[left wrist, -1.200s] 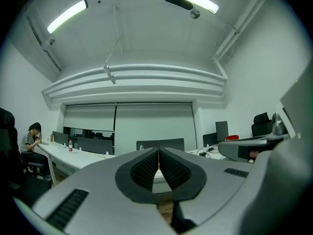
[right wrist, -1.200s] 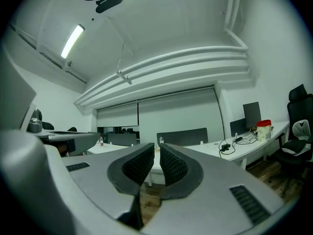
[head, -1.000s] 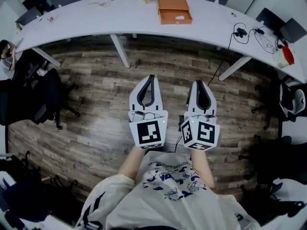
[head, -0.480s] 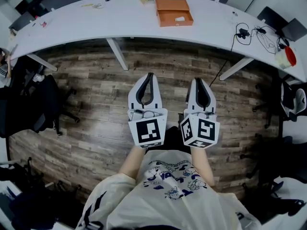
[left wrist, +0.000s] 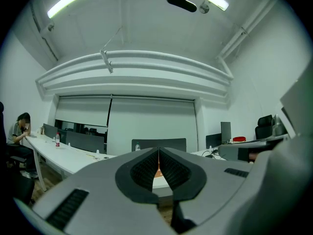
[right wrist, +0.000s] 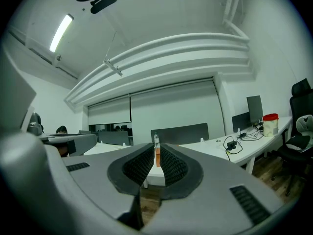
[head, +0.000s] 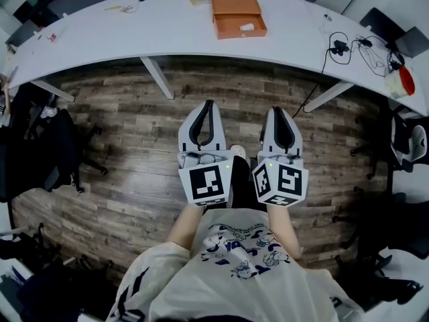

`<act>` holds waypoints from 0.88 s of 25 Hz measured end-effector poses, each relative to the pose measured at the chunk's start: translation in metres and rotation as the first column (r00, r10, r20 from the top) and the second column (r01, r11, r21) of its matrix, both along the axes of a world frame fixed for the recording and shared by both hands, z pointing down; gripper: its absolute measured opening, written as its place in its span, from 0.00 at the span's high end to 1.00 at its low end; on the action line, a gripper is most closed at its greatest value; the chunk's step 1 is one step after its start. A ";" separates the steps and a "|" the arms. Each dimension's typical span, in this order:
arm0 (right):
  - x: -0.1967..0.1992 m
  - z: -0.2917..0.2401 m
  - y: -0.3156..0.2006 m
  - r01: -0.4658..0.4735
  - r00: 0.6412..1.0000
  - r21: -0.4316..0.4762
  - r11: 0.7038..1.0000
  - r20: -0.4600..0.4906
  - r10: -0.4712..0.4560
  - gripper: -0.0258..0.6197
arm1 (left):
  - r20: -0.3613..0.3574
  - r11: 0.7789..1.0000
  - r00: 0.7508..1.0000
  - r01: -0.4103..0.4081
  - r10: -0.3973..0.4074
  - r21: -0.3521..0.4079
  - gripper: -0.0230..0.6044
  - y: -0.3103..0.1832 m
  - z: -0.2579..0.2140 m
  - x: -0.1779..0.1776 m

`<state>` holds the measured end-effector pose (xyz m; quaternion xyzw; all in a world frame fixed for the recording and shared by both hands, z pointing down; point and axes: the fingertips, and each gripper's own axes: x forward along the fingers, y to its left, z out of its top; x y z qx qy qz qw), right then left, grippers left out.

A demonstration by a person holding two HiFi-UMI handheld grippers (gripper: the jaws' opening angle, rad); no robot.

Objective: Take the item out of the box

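An open orange box (head: pixel 238 15) sits on the long white table (head: pixel 167 35) at the far side, with a small white item (head: pixel 247 27) inside it. My left gripper (head: pixel 208 104) and right gripper (head: pixel 279 111) are held side by side over the wooden floor, well short of the table, pointing level at it. Both are shut with nothing between the jaws. In the left gripper view the tips of the left gripper (left wrist: pixel 158 151) meet, and a sliver of the orange box (left wrist: pixel 157 173) shows below them. The right gripper (right wrist: pixel 157 148) is lined up on the box (right wrist: pixel 158 156) too.
Cables (head: pixel 342 45) and a red-capped container (head: pixel 400 79) lie on the table's right end. Slanted table legs (head: pixel 157 78) (head: pixel 328 96) stand ahead. Dark office chairs flank the floor at left (head: pixel 53 146) and right (head: pixel 409 143). A person (left wrist: pixel 19 129) sits at the far left.
Both grippers have moved forward together with the person, so the table stands a little closer and lower in the head view. Both jaws stay shut.
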<state>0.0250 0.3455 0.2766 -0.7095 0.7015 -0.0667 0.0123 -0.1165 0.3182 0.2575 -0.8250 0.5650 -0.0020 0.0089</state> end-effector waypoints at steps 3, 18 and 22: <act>0.013 0.004 -0.021 0.004 1.000 -0.009 1.000 0.007 -0.004 0.87 | 0.004 1.000 1.000 0.008 -0.008 -0.006 0.93 -0.021 0.003 0.011; 0.069 -0.002 -0.152 0.062 0.998 -0.017 0.998 0.020 -0.062 0.87 | 0.018 0.997 0.997 0.071 -0.070 -0.020 0.93 -0.143 -0.002 0.065; 0.079 -0.006 -0.189 0.088 0.996 -0.014 0.996 0.017 -0.087 0.87 | 0.023 0.995 0.995 0.096 -0.096 -0.016 0.93 -0.177 -0.006 0.075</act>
